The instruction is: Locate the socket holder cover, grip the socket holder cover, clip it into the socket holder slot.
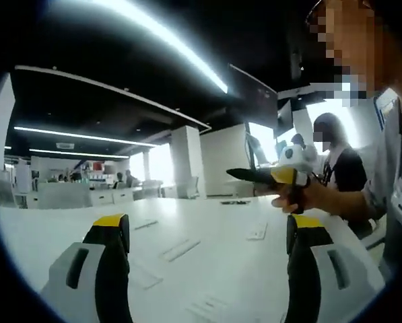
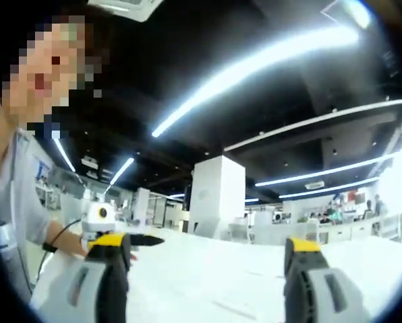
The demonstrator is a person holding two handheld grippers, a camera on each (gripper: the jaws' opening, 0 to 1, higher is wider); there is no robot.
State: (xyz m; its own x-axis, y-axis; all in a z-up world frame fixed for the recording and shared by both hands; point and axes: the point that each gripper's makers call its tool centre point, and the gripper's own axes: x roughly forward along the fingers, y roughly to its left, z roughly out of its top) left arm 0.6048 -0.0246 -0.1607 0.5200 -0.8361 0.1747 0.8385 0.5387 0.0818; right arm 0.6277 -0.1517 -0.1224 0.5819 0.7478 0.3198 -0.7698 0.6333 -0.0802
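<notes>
My left gripper (image 1: 209, 225) is open over a white table (image 1: 66, 232), with nothing between its yellow-tipped jaws. Several flat pale rectangular pieces lie on the table ahead, one (image 1: 180, 249) between the jaws and another (image 1: 258, 232) further right. I cannot tell which is the socket holder cover. A hand (image 1: 302, 198) holds my right gripper (image 1: 236, 174) above the table's right side, its dark jaws pointing left. In the right gripper view, my right gripper (image 2: 206, 245) is open and holds nothing, and the left gripper (image 2: 153, 239) reaches in from the left.
The person holding the grippers stands at the table's right edge (image 1: 389, 168), with another person (image 1: 335, 158) seated behind. A white pillar (image 1: 186, 161) and rows of desks with chairs (image 1: 66, 192) stand beyond the table. The table's far stretch (image 2: 362, 252) lies open.
</notes>
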